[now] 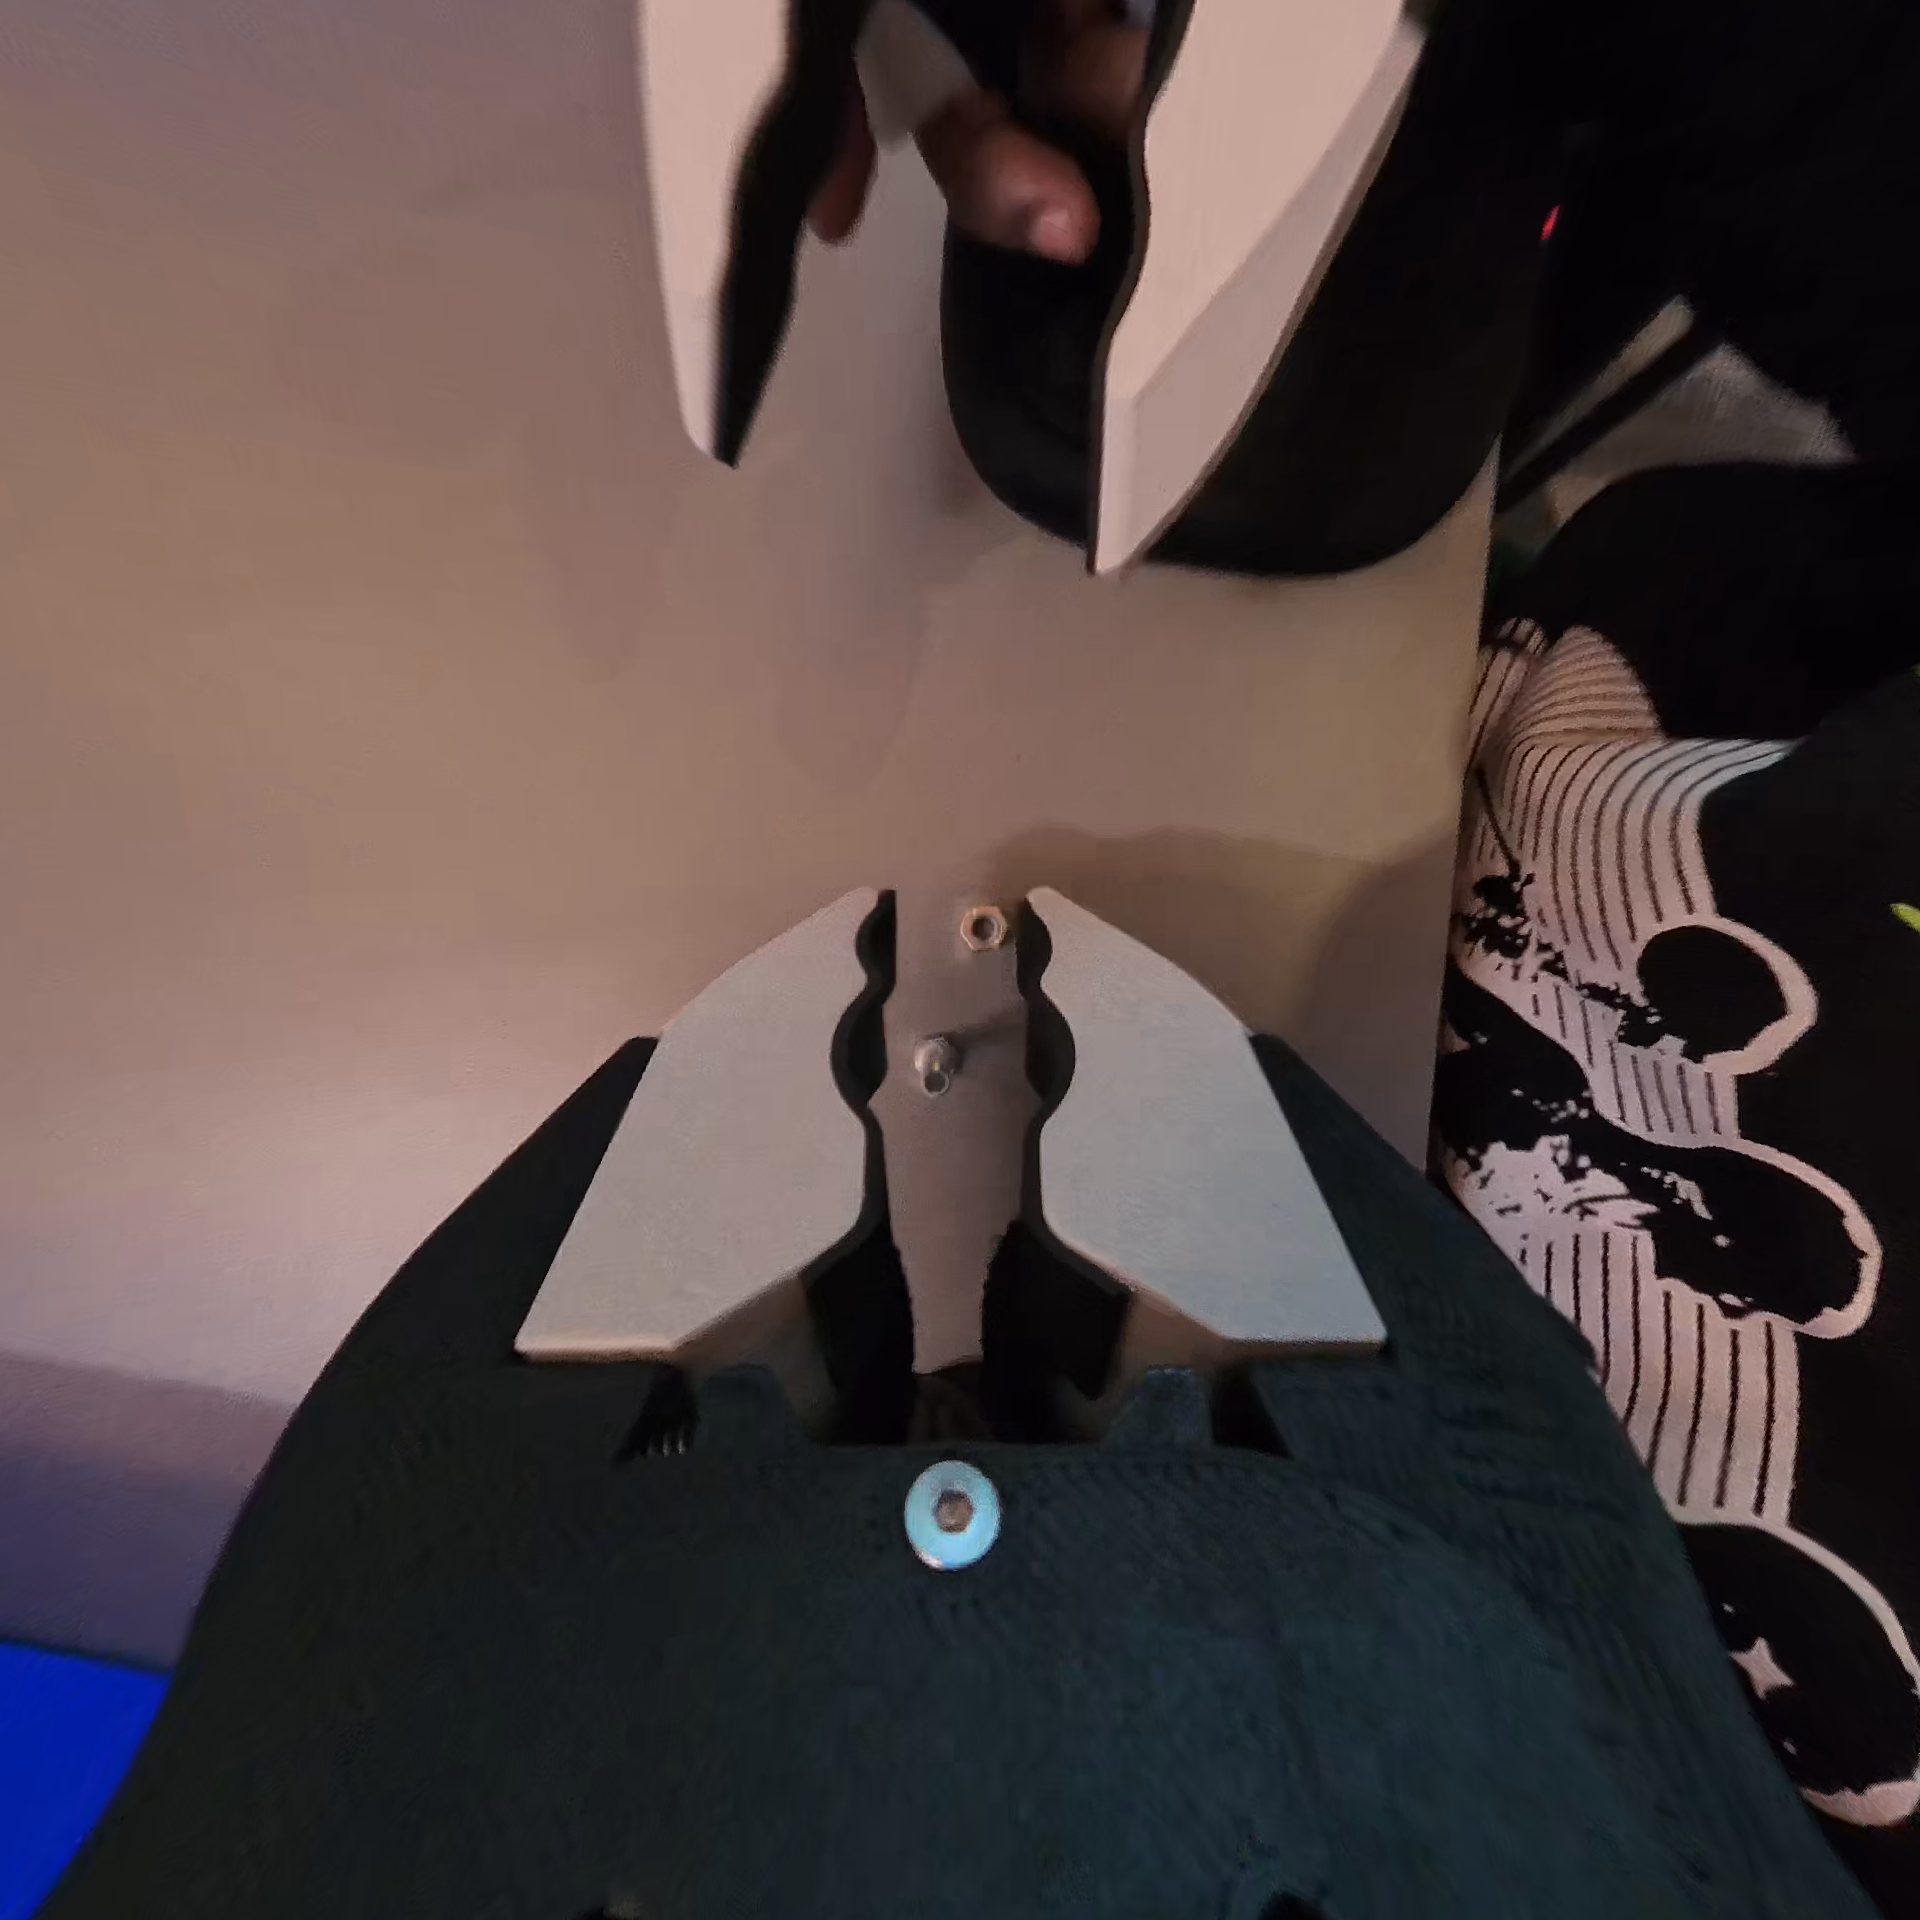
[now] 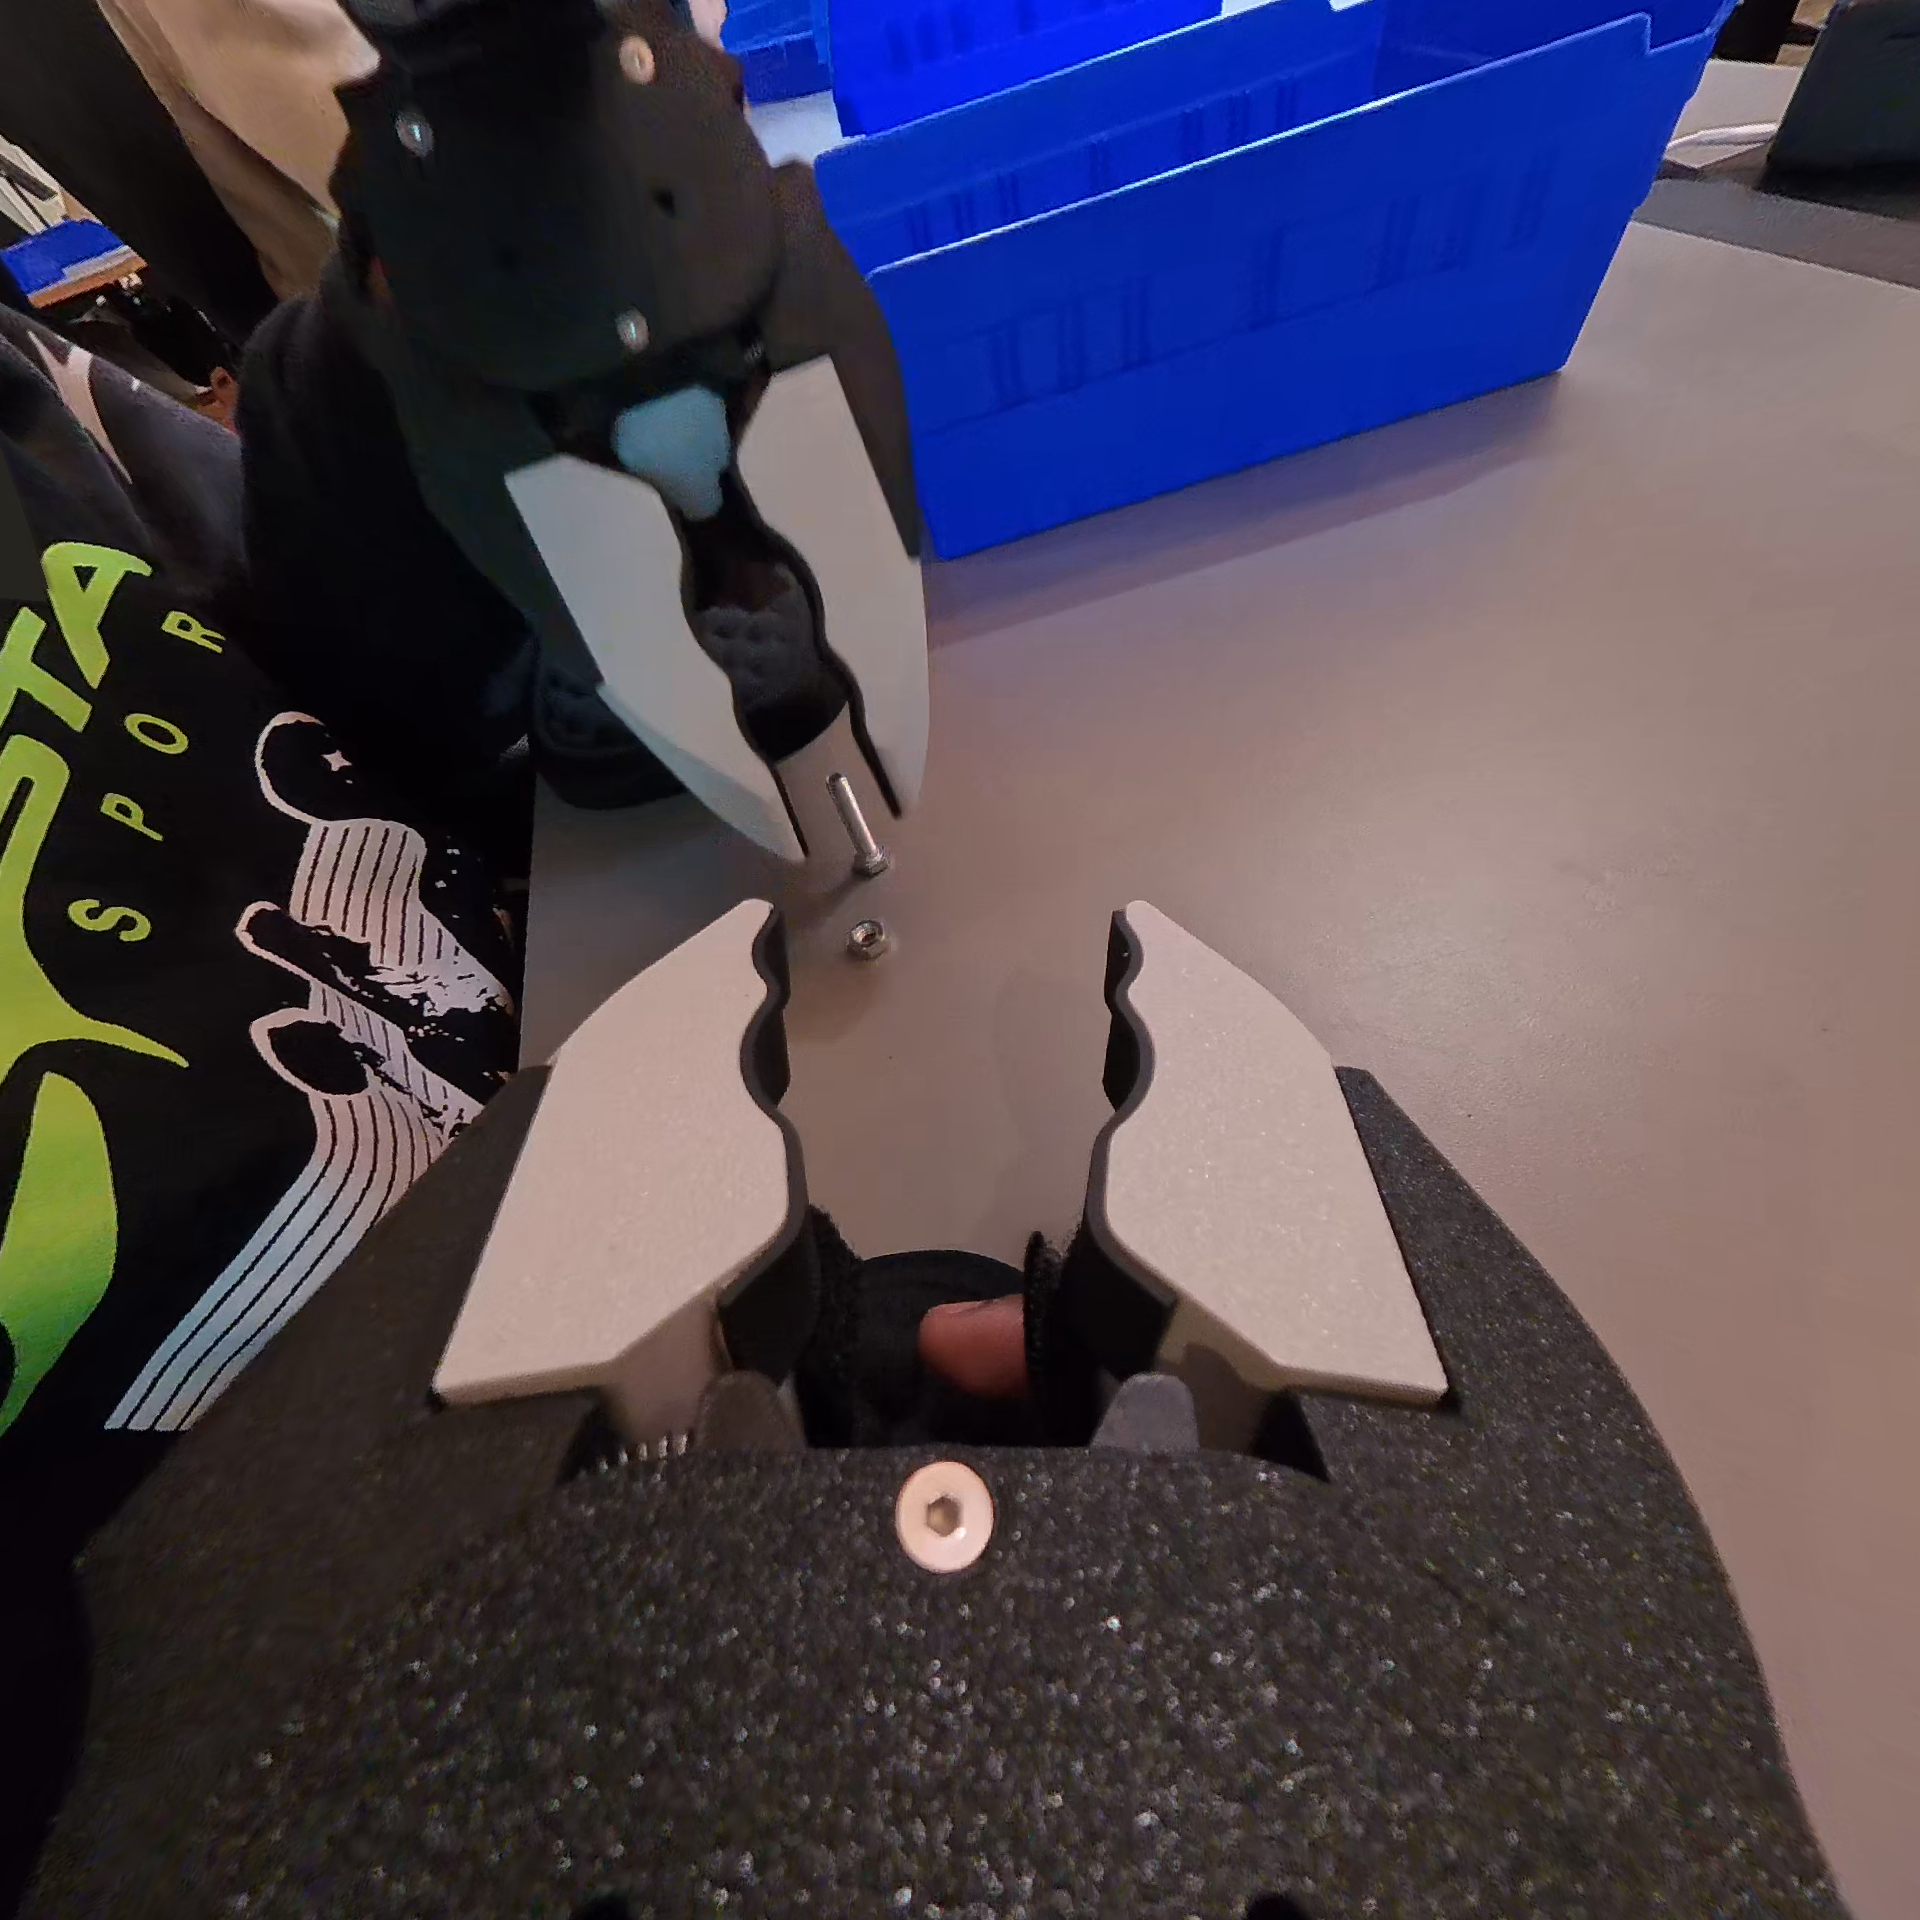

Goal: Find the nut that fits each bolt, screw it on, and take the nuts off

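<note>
At the left edge of the right wrist view hangs a black garment (image 2: pixel 208 883) with a green and white print, against the edge of the grey surface (image 2: pixel 1455 831). Next comes the left claw (image 2: pixel 847 826), tilted down toward the surface, its fingers a narrow gap apart around a small silver bolt (image 2: pixel 860 826). The bolt lies on the surface between the fingertips, shank pointing up the claw's slot, head toward the nut; neither finger plainly touches it, so the claw is released. Just beside the bolt's head lies a small silver hex nut (image 2: pixel 864 940), flat, its hole facing up, separate from the bolt. The right claw (image 2: pixel 945 935) is spread wide and holds nothing, the nut just beyond its left fingertip. Farther right, blue plastic bins (image 2: pixel 1247 312) stand on the surface; their contents are hidden.
</note>
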A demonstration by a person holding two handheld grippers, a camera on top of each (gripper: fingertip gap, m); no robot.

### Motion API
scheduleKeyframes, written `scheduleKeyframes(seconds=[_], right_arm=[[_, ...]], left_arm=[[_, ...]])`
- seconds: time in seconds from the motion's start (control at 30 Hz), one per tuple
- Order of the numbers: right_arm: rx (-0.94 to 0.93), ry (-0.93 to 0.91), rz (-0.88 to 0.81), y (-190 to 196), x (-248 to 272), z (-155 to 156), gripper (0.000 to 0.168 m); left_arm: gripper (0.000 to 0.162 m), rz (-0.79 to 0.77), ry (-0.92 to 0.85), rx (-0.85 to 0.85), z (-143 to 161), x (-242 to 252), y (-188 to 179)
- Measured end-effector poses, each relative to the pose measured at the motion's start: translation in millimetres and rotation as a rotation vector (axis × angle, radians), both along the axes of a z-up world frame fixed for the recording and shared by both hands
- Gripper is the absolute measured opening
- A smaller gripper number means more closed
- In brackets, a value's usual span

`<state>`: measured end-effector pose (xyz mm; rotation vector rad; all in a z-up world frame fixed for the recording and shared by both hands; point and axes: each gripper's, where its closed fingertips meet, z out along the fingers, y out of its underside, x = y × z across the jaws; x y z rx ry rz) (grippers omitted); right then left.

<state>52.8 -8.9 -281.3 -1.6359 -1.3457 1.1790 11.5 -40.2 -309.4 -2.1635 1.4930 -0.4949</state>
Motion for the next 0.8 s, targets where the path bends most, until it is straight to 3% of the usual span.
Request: scheduleKeyframes(seconds=[0.13, 0.27, 0.4, 0.53, 0.67, 0.8], right_arm=[[0.004, -0.008, 0.001, 0, -1, -1, 0.059], [0.022, -0.033, 0.005, -2, -3, -4, 0.059], [0.075, -0.080, 0.007, -5, -12, -8, 0.057], [0.131, -0.109, 0.038, -17, -31, -10, 0.051], [0.156, -0.148, 0.081, -29, -54, -15, 0.035], [0.163, -0.217, 0.097, -30, -67, -25, 0.030]], left_arm=[[0.030, 0.077, -0.255, 0.104, 32, -7, 13], [0.035, 0.129, -0.633, 0.286, 77, -18, 18], [0.038, 0.181, -0.881, 0.286, 94, -37, 10], [0.044, 0.193, -0.974, 0.303, 92, -49, 1], [0.047, 0.182, -0.986, 0.354, 92, -54, -4], [0.048, 0.176, -0.984, 0.354, 89, -53, -5]])
